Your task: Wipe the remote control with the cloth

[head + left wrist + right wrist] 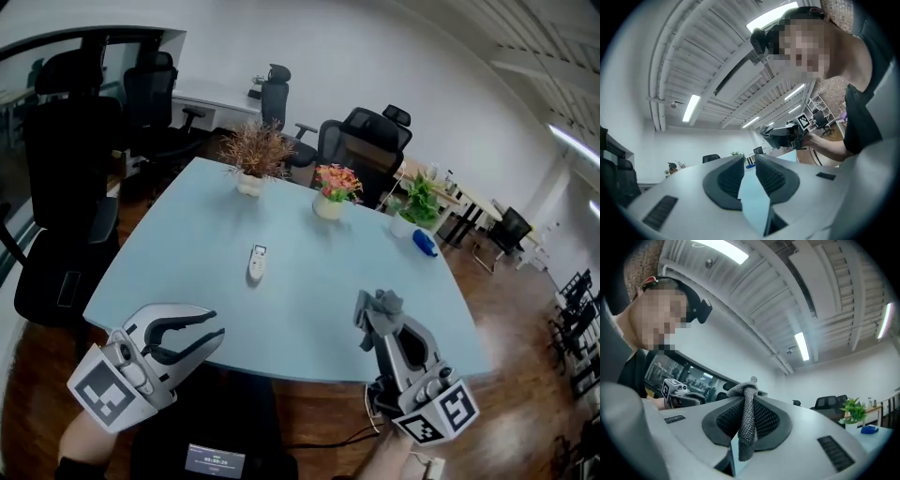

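Both tongs hang over the near edge of the smooth, pale blue, rounded table (319, 309). We see the left tongs (216, 330) almost closed: their dark ribbed rubber pads (771, 176) stand a narrow slit apart with nothing between them. Our right tongs (373, 323), white plastic like the other pair, are clamped on a grey knitted cloth (747, 423). It is a coarse, nubbly strip that bunches above the pads and droops below them. The slim white remote control (257, 262) lies flat near the table's middle, well beyond both tongs and touched by neither. Along the far edge we find a dry brown spiky plant (255, 150) at left, an orange-flowered plant (336, 180) beside it, and a leafy green plant (419, 199) at right.
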A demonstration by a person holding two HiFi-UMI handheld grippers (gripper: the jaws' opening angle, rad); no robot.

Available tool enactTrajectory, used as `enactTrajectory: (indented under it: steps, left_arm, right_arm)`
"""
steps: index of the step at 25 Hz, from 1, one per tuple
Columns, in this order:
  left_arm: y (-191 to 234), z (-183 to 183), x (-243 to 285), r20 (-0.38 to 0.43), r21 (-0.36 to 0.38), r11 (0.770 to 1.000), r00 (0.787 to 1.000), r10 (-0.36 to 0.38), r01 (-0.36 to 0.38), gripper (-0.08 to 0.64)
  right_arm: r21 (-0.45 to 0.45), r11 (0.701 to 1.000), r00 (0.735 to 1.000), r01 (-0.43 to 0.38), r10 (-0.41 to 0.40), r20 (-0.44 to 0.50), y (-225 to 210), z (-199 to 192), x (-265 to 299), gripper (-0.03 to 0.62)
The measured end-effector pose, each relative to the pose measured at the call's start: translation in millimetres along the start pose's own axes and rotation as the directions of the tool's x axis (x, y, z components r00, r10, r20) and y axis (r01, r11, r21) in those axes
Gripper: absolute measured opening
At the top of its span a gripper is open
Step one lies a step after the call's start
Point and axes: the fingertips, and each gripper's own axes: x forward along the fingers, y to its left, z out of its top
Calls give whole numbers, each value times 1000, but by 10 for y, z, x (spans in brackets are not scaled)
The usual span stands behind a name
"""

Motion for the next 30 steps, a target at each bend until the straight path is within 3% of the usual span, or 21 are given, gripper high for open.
enactTrajectory:
  steps: [4, 8, 17, 25, 30]
  left_arm:
    - [-346, 277, -153, 16, -23, 1000, 1000, -11, 12, 59]
    - [-596, 410, -238, -25, -15, 1000, 999, -24, 24, 58]
    - [-1248, 600, -592, -69, -9, 997, 994, -83, 83, 58]
    - [-1760, 974, -1259, -54, 10, 996, 994, -93, 93, 58]
    - [-2022, 1024, -1932, -102, -21, 996, 991, -84, 82, 58]
  right_arm:
    - [-61, 998, 996, 20, -14, 90, 415, 517, -455, 28]
    - [-139, 989, 993, 44, -27, 118, 724, 865, -759, 28]
    - [-104, 992, 996, 77, -74, 41, 1189, 858, -1302, 28]
    - [-141, 987, 997, 73, -68, 45, 2078, 1179, -1691, 28]
    - [-117, 991, 998, 59, -58, 11, 2732, 1230, -1818, 28]
